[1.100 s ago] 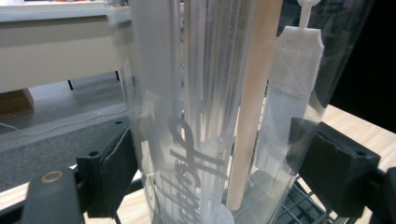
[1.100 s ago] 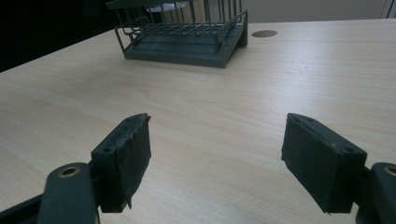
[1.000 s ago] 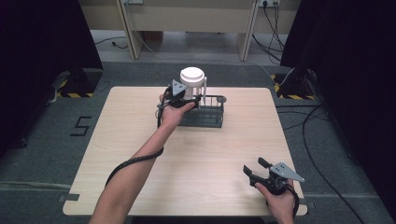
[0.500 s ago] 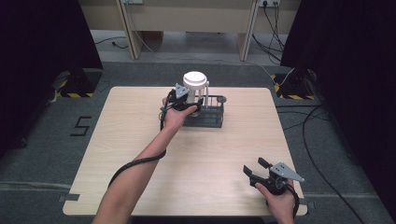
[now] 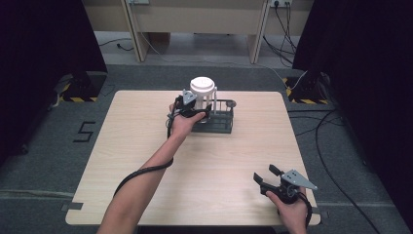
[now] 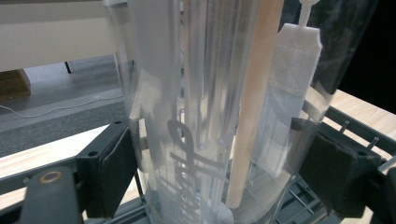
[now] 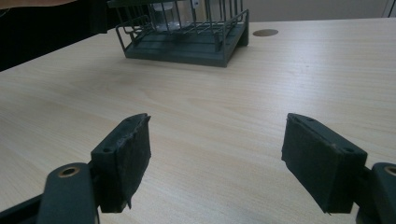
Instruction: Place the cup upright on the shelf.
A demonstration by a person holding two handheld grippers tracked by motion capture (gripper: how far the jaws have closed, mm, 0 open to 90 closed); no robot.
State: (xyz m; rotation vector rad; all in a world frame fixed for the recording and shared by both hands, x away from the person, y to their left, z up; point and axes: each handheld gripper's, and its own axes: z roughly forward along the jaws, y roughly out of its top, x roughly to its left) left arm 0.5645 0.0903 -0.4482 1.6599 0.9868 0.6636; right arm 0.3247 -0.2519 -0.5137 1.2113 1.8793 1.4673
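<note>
I am working at a light wooden table (image 5: pixel 146 161) whose near half is lying bare, with wide room between my two hands. My right gripper (image 5: pixel 267 179) is resting near the front right corner, close to the table's edge, its jaws spread wide with nothing between them. My left gripper (image 5: pixel 198 110) is reaching to the far middle, where a dark wire rack (image 5: pixel 219 119) is sitting well in from the back edge. There its jaws are pinching a clear plastic container (image 5: pixel 205 97) with a white lid, standing upright at the rack's left end. The left gripper view is showing what the high view cannot: the container (image 6: pixel 219 116) is holding a wooden stick (image 6: pixel 254 107) and white wrapped pieces. The right gripper view is showing the rack (image 7: pixel 187 39) far ahead, and a round hole (image 7: pixel 265 32) in the tabletop beside it.
</note>
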